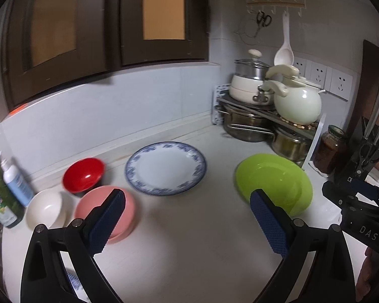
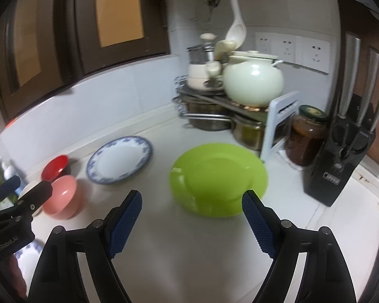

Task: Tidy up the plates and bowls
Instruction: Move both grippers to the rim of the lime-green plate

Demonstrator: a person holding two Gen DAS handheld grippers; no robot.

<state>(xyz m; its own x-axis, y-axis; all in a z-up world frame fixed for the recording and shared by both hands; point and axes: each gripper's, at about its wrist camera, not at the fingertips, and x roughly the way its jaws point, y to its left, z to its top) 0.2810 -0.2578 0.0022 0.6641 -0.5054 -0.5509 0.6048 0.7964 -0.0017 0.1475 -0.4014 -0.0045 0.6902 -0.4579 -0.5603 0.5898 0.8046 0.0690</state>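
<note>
**A:** Left wrist view: my left gripper (image 1: 187, 222) has jaws apart, nothing between. Red bowl (image 1: 83, 174), white bowl (image 1: 46, 209) and pink bowl (image 1: 106, 212) cluster at the worktop's (image 1: 189, 252) left edge, blue-rimmed plate (image 1: 165, 168) mid-back.

**B:** Right wrist view?

**A:** Right gripper (image 2: 192, 223) agape, empty, facing the green plate (image 2: 218, 179) — likely my first pick for stacking.

Each fisheye looks forward and downward along its own gripper's fingers, from above the near part of the white countertop (image 1: 189, 240), toward the tiled back corner; the left view sits further left; both share the green plate (image 1: 273, 183) and blue-rimmed plate (image 2: 120, 160).
</note>
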